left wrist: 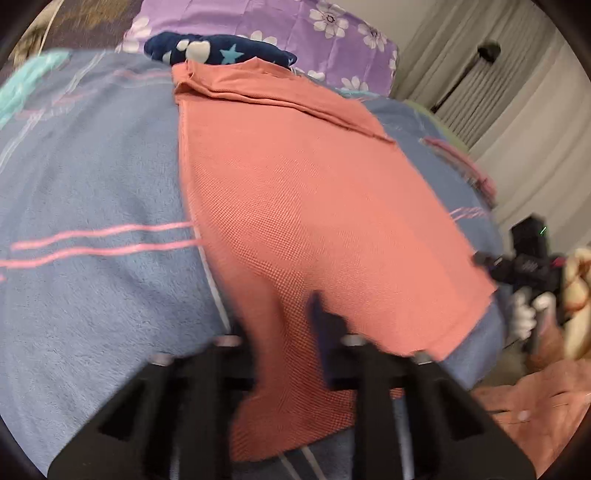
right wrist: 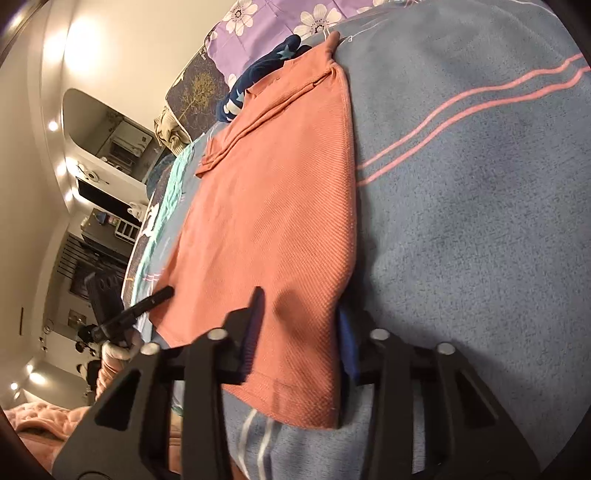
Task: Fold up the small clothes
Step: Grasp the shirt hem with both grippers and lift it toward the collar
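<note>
A salmon-orange knit polo shirt [left wrist: 295,192] lies flat and folded lengthwise on a blue blanket [left wrist: 92,177]; its collar end is far from me. My left gripper [left wrist: 284,332] holds the near hem corner, with cloth bunched between its fingers. The right wrist view shows the same shirt [right wrist: 273,206]; my right gripper [right wrist: 299,317] has its jaws around the other near hem corner, one finger on top and one beside the edge. Each gripper shows in the other's view: the right gripper [left wrist: 517,262], the left gripper [right wrist: 147,306].
A navy star-print garment [left wrist: 218,50] lies beyond the shirt's collar. A purple floral pillow [left wrist: 295,22] is behind it. Grey curtains [left wrist: 509,110] hang on the right. A pink quilted cover [right wrist: 48,417] lies below the bed edge. Shelves and furniture [right wrist: 107,177] stand at the left.
</note>
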`<action>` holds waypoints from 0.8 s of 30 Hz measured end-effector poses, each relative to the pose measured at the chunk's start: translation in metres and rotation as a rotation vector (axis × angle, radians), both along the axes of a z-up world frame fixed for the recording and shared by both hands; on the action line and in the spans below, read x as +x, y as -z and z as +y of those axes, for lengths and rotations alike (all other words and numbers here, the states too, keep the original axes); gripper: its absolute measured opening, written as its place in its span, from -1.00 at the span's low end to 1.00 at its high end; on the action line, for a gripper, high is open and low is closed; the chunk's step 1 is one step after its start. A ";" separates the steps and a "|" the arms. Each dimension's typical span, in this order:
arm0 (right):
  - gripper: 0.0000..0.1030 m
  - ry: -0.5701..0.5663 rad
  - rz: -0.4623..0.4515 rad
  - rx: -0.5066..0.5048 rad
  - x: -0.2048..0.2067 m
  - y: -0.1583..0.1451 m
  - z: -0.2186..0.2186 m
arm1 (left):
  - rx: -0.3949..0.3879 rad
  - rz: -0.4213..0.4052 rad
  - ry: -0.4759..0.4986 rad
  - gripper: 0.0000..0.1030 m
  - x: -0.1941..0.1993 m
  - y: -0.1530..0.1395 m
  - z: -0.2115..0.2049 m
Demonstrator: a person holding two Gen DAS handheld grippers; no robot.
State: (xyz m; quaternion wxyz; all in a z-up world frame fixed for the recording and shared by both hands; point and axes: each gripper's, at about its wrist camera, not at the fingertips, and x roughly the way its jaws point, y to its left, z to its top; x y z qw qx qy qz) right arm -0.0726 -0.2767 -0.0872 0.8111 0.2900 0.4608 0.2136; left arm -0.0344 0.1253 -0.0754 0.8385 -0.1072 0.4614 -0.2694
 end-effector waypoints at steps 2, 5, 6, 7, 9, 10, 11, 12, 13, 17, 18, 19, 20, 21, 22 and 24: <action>-0.91 0.001 0.020 0.013 -0.001 0.001 -0.003 | -0.031 0.007 -0.030 -0.89 0.001 -0.001 0.007; -0.92 0.009 -0.004 0.026 -0.002 -0.008 -0.007 | 0.004 -0.078 -0.037 -0.90 -0.007 -0.018 0.001; -0.93 0.010 -0.025 0.032 -0.003 -0.014 -0.011 | 0.003 -0.119 -0.035 -0.91 -0.010 -0.029 -0.001; -0.93 0.014 -0.054 0.044 -0.003 -0.024 -0.013 | -0.012 -0.149 -0.034 -0.91 -0.012 -0.039 -0.002; -0.93 0.019 -0.118 0.063 -0.006 -0.045 -0.016 | -0.050 -0.222 -0.035 -0.92 -0.016 -0.064 -0.001; -0.93 0.022 -0.167 0.065 -0.011 -0.062 -0.016 | -0.061 -0.254 -0.037 -0.93 -0.019 -0.076 0.001; -0.93 0.025 -0.209 0.062 -0.016 -0.076 -0.016 | -0.074 -0.283 -0.039 -0.94 -0.023 -0.087 0.002; -0.93 0.027 -0.249 0.059 -0.024 -0.090 -0.017 | -0.093 -0.317 -0.042 -0.97 -0.030 -0.101 0.004; -0.94 0.031 -0.295 0.053 -0.034 -0.106 -0.018 | -0.110 -0.348 -0.045 -0.97 -0.040 -0.114 0.008; -0.94 0.044 -0.459 0.043 -0.089 -0.155 -0.024 | -0.159 -0.454 -0.036 -0.97 -0.087 -0.151 0.016; -0.94 0.058 -0.499 -0.001 -0.105 -0.165 -0.025 | -0.164 -0.482 -0.035 -0.97 -0.100 -0.159 0.016; -0.94 0.066 -0.513 -0.031 -0.110 -0.168 -0.025 | -0.166 -0.498 -0.034 -0.96 -0.107 -0.162 0.015; -0.93 0.074 -0.506 -0.057 -0.112 -0.168 -0.026 | -0.166 -0.504 -0.033 -0.96 -0.111 -0.164 0.013; -0.93 0.082 -0.482 -0.069 -0.108 -0.164 -0.027 | -0.164 -0.494 -0.025 -0.96 -0.109 -0.161 0.008; -0.93 0.089 -0.452 -0.065 -0.099 -0.156 -0.028 | -0.159 -0.486 -0.018 -0.96 -0.104 -0.156 0.004; -0.93 0.098 -0.399 -0.037 -0.082 -0.141 -0.029 | -0.142 -0.443 -0.020 -0.96 -0.088 -0.146 -0.003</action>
